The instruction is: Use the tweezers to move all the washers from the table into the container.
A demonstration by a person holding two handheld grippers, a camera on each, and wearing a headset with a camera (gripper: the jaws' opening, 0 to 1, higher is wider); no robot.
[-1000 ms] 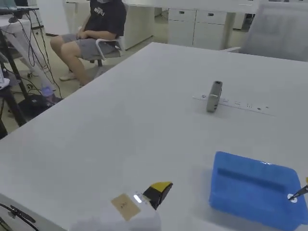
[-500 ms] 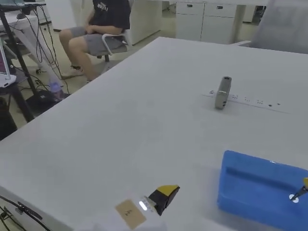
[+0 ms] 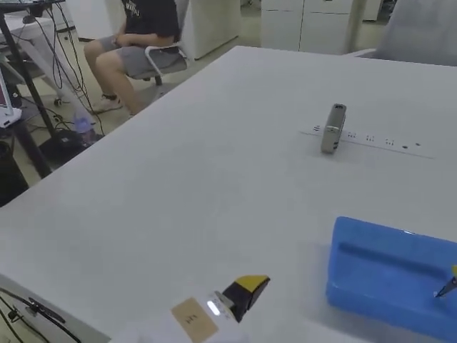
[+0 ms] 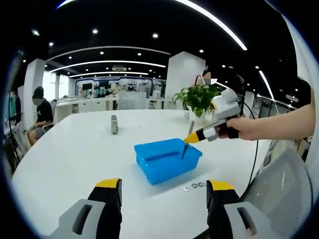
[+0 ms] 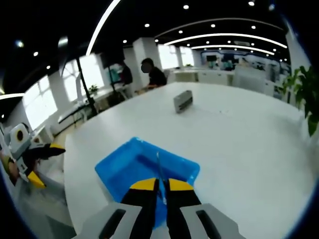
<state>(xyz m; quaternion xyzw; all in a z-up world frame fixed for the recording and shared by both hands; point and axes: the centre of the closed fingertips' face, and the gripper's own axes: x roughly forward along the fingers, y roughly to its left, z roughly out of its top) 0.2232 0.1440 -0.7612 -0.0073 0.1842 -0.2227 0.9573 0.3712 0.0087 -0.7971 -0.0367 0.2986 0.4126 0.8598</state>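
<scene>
Yellow fingertips [image 5: 143,184] of the right gripper [image 5: 160,184], pinched nearly shut on the handle of the tweezers [image 5: 158,167]. Thin metal tips pointing down into the blue container [image 5: 117,167], probably for dropping a washer inside and not on the table [image 5: 239,144]. Too small and too thin to tell about any washer between the tips. Held up high and slanted down in the left gripper view, with a hand [image 4: 242,130] wrapped around the grip. Wide open left gripper [image 4: 164,185], holding nothing, parked low near the table edge, likely just waiting out of the way. A few washers [image 4: 195,186] lying in a short row on the table, just beside the near wall of the container. Probably kept close for short trips with the tweezers. Hard to count, tiny and pale on the white top. Inside of the container partly hidden by its own wall. Cut off at the right edge in the head view, with a bit of the tweezers peeking in. Farther off, a grey plug block [image 3: 333,128] standing on a flat white power strip [image 3: 378,141], well apart from the work. Far beyond, a person [image 3: 139,28] sitting on a chair, cut off at the top.
</scene>
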